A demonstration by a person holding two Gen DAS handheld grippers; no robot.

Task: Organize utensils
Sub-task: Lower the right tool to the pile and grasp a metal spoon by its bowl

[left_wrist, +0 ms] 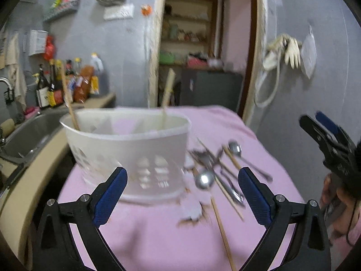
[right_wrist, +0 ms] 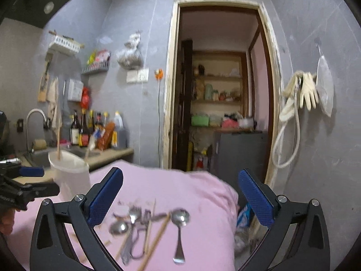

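A white perforated holder [left_wrist: 128, 151] stands on the pink cloth [left_wrist: 158, 232] with two wooden chopsticks [left_wrist: 70, 106] leaning in it; it also shows in the right wrist view [right_wrist: 70, 176]. Right of it lies a loose pile of metal spoons [left_wrist: 205, 179], forks and chopsticks, seen closer in the right wrist view [right_wrist: 180, 219]. My left gripper [left_wrist: 182, 192] is open and empty, just in front of the holder. My right gripper [right_wrist: 180, 194] is open and empty, above the pile; it shows at the right edge of the left wrist view [left_wrist: 327, 133].
A steel sink [left_wrist: 29, 133] and counter with sauce bottles [left_wrist: 61, 85] lie left of the table. An open doorway [right_wrist: 221, 90] to a pantry is behind. Gloves and a hose [right_wrist: 302, 94] hang on the right wall. Bags lie beside the table's right edge [right_wrist: 243, 223].
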